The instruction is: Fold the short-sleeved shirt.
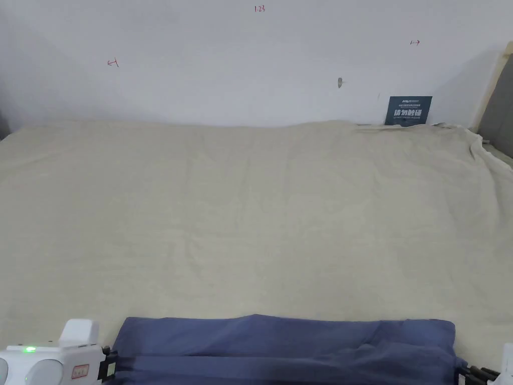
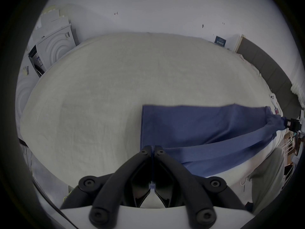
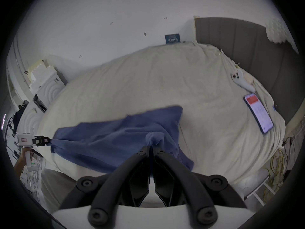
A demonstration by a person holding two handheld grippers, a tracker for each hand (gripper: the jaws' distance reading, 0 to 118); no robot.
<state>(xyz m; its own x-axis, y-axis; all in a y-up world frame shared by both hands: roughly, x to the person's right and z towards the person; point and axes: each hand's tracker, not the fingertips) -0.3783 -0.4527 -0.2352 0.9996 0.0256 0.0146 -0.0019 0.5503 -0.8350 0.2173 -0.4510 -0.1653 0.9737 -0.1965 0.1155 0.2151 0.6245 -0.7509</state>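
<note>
While the blue shirt (image 1: 285,346) lies stretched along the bed (image 1: 250,210) at six o'clock, the left claw (image 2: 152,151) and right claw (image 3: 150,147) each pinch one end.

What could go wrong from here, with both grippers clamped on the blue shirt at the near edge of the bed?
1. The right gripper pinches a bunched wad of the blue shirt, so the fold may come out lopsided.
2. Part of the shirt hangs over the bed's near edge; if the left gripper slips, it could slide off.
</note>
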